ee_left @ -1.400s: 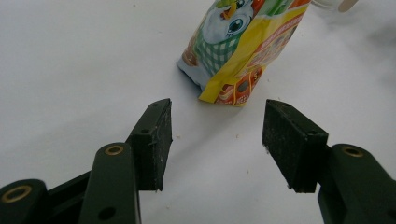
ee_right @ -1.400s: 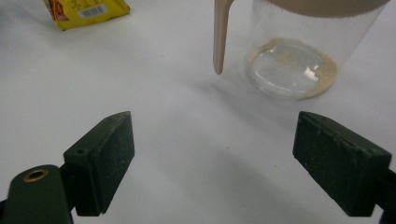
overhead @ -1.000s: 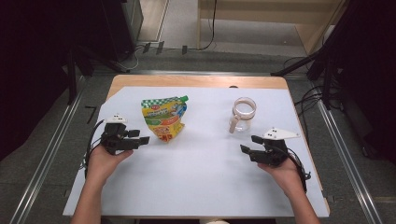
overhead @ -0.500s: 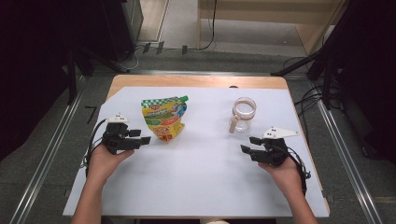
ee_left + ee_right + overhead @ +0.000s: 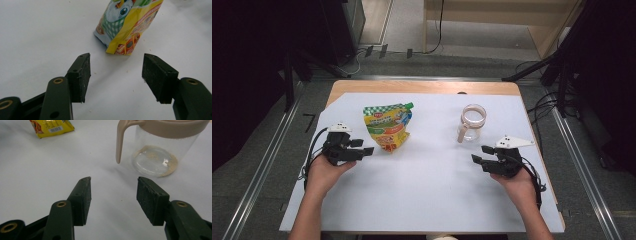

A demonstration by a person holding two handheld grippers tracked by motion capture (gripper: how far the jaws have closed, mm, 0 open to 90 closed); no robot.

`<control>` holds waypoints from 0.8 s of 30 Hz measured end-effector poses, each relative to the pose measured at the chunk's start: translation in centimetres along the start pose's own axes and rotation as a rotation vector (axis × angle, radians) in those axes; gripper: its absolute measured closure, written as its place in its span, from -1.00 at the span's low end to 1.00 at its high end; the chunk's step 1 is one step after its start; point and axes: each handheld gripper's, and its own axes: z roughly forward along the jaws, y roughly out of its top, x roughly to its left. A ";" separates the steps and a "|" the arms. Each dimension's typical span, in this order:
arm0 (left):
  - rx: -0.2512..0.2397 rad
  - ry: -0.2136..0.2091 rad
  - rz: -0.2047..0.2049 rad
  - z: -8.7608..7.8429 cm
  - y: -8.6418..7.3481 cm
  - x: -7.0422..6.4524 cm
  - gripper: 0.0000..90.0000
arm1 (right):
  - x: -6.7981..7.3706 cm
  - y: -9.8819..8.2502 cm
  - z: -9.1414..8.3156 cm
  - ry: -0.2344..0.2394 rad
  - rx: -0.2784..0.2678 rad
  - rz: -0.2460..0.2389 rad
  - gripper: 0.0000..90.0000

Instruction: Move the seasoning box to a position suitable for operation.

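A yellow and green snack pouch [image 5: 387, 127] lies on the white sheet [image 5: 427, 195] at the left. My left gripper [image 5: 363, 146] rests just left of the pouch's lower end, open with nothing between its jaws. In the left gripper view the pouch [image 5: 127, 27] lies a short way beyond the open left gripper [image 5: 116, 72]. A clear jug [image 5: 472, 122] with a beige rim and handle stands at the right. My right gripper [image 5: 479, 154] sits below it, open and empty. The right gripper view has the jug [image 5: 160, 152] ahead and slightly right of the open right gripper [image 5: 113, 195], and a corner of the pouch [image 5: 51, 127].
The white sheet covers a wooden table whose far edge [image 5: 422, 87] is bare. Metal rails [image 5: 577, 165] run along both sides on the floor. Cables and dark stands [image 5: 557, 70] lie beyond the table. A wide stretch of sheet lies between the two hands.
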 end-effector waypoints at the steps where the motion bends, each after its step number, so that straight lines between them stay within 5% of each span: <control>1: -0.004 -0.005 -0.002 0.0 0.0 0.0 -0.10 | 0.0 0.0 0.0 0.002 -0.001 0.005 0.04; 24: -0.002 -0.052 -0.002 0.1 -0.2 -0.5 -0.12 | -2.8 0.3 2.0 -0.050 -0.015 0.055 -0.14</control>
